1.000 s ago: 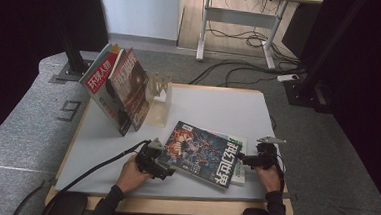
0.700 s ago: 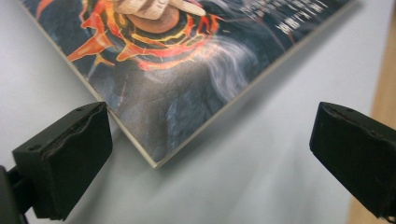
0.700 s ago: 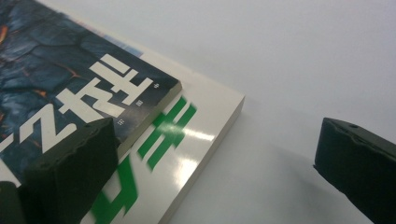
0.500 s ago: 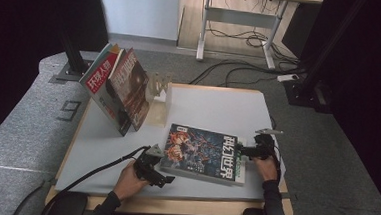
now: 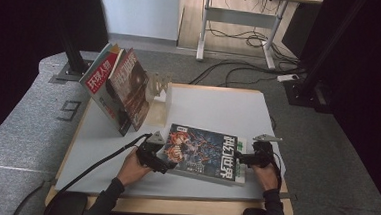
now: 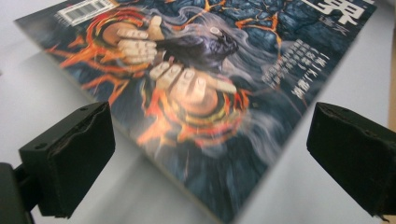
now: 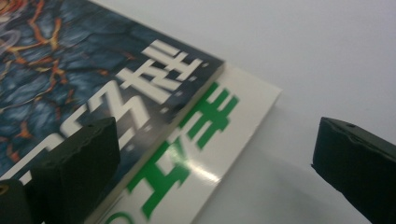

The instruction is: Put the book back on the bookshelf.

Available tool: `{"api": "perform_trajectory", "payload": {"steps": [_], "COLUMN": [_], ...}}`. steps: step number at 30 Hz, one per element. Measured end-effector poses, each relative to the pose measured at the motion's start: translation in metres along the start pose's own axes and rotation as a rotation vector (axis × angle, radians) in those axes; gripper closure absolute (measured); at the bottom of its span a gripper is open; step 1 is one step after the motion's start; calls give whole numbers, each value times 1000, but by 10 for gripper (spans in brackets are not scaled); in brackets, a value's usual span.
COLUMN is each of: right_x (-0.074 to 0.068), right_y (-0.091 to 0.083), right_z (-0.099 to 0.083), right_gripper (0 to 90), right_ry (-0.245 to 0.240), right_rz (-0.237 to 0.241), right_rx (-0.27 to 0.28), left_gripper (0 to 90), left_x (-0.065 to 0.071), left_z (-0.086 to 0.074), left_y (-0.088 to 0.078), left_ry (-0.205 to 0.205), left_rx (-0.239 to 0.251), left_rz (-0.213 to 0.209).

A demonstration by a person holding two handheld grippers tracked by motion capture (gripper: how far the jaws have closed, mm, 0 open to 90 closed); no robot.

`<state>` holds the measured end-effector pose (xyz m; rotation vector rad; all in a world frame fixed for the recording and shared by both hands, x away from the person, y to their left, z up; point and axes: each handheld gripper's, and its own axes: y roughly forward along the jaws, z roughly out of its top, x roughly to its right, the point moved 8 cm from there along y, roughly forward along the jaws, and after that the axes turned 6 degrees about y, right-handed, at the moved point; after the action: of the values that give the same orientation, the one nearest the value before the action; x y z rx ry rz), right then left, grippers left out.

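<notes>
Magazines are being handled here — a dark-covered magazine [image 5: 203,151] lies flat at the near edge of the worktop [image 5: 213,106], stacked on a second, white one with green lettering [image 7: 205,140] that peeks out at its right end. The left tongs [image 5: 161,153] are held at the dark cover's left end, jaws wide apart with nothing clamped between them; the right tongs [image 5: 241,159] are held at the right end, jaws likewise apart, one jaw over the cover and the other over bare worktop. The step in hand is judged to be squaring or picking up the stack from both ends. It would best be done by lowering each lower jaw flush to the worktop so that it slides under the bottom magazine, not between the two, and by closing both sides evenly so the glossy covers are not skewed apart. Counted: two magazines flat in the stack, at least two more [image 5: 117,85] propped upright at the far left against a clear stand [image 5: 157,85], one worktop, two tongs.
</notes>
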<state>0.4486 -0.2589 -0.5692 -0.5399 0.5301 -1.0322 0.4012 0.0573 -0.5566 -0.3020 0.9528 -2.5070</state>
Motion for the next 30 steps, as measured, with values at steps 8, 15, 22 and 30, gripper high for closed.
{"api": "perform_trajectory", "payload": {"steps": [8,15,22,30], "right_x": [-15,-24,-35,-47], "right_y": [-5,-12,-20,-26], "right_z": [-10,-19,-29,-37], "right_gripper": [6,6,7,7], "right_ry": [-37,-57,-72,-88], "right_rz": [20,33,57,84], "right_rx": [-17,-16,-11,-12], "left_gripper": [8,0,0,0], "left_x": [-19,-33,-44,-60], "left_z": [13,25,37,46], "left_y": [23,40,53,63], "left_ry": [3,25,48,50], "left_rx": [-9,-38,-64,-50], "left_rz": [29,67,76,97]}}
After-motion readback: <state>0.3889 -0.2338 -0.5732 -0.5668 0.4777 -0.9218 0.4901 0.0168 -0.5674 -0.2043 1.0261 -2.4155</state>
